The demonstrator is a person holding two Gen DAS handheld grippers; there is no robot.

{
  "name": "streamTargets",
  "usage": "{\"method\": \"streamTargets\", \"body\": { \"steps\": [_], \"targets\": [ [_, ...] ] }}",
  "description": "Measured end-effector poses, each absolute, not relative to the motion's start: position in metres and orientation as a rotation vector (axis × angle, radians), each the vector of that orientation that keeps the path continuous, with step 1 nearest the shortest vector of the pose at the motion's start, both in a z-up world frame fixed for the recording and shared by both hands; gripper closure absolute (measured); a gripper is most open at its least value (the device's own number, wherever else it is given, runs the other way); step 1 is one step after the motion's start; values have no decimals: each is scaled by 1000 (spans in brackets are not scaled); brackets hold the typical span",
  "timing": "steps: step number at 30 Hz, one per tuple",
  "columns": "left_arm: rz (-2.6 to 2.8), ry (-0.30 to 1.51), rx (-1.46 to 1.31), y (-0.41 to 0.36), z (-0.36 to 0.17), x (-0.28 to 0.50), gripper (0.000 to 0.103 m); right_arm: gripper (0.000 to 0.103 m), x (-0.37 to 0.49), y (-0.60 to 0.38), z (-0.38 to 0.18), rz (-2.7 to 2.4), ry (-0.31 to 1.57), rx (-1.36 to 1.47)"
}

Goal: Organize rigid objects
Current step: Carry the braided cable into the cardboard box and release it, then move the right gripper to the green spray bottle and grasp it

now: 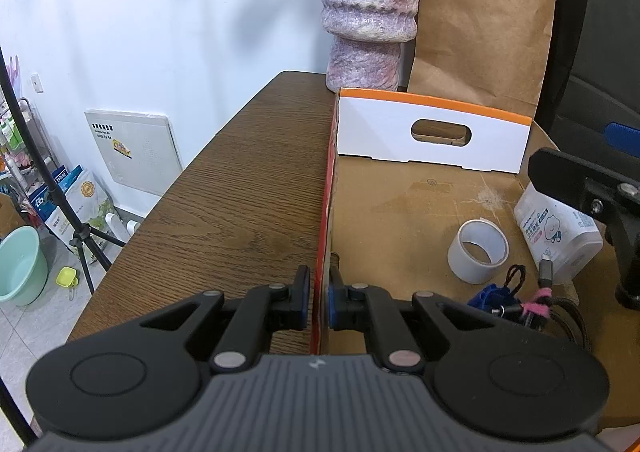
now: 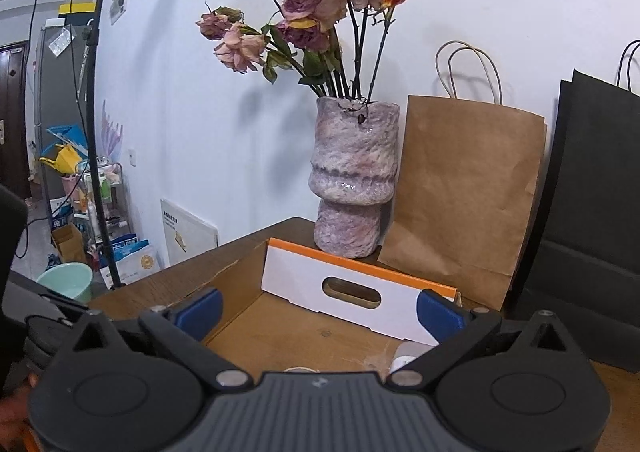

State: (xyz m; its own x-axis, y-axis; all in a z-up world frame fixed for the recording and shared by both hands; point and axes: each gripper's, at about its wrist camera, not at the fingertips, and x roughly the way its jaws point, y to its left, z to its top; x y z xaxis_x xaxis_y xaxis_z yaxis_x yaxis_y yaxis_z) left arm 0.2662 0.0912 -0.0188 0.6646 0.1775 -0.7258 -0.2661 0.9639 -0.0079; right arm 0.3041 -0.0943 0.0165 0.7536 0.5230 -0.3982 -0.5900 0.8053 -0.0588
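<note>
the left hand-held gripper (image 1: 319,302) is clamped on the left wall of the cardboard box (image 1: 325,211), which sits on the wooden bench (image 1: 248,171). the right hand-held gripper (image 2: 318,310) hangs over the box with its pads spread wide and nothing between them. inside lie a roll of white tape (image 1: 478,250), a white tissue pack (image 1: 558,232), a blue pouch (image 1: 490,298) and a coiled cable (image 1: 560,308).

risks: the thin wall may buckle or slip under the pinch, shifting the box toward the glazed vase (image 2: 354,179). a wide reach could nudge the tape so it rolls.

the tissue pack's print is too small to read.
</note>
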Motion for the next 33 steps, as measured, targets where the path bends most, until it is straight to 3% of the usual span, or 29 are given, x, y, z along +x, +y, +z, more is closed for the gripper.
{"method": "streamTargets", "body": {
  "steps": [19,33],
  "targets": [
    [251,807,-119,91,-19,266,93,0,337,-167,24,363,420,-87],
    [252,807,-119,91,-19,266,93,0,371,-251,-7,122,529,-37]
  ]
}}
